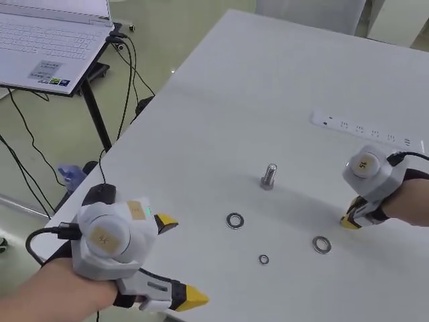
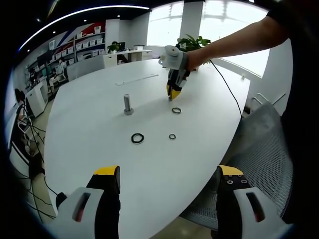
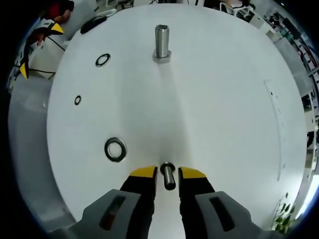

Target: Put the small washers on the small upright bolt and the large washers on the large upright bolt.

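Note:
The large bolt [image 1: 268, 176] stands upright mid-table, also seen in the left gripper view [image 2: 128, 105] and the right gripper view [image 3: 161, 44]. Two large washers [image 1: 234, 220] [image 1: 322, 244] and one small washer [image 1: 263, 259] lie flat in front of it. My right gripper [image 1: 350, 221] is low over the table at the right, shut on the small bolt [image 3: 167, 175], whose end points at the tabletop. My left gripper [image 1: 181, 258] hovers open at the near left edge with nothing between its fingers [image 2: 107, 181].
A white power strip [image 1: 365, 132] lies at the far right of the white table [image 1: 255, 94]. Off the left edge, a laptop [image 1: 50, 40] sits on a stand with cables hanging. A grey mesh chair [image 2: 259, 149] is beside the table.

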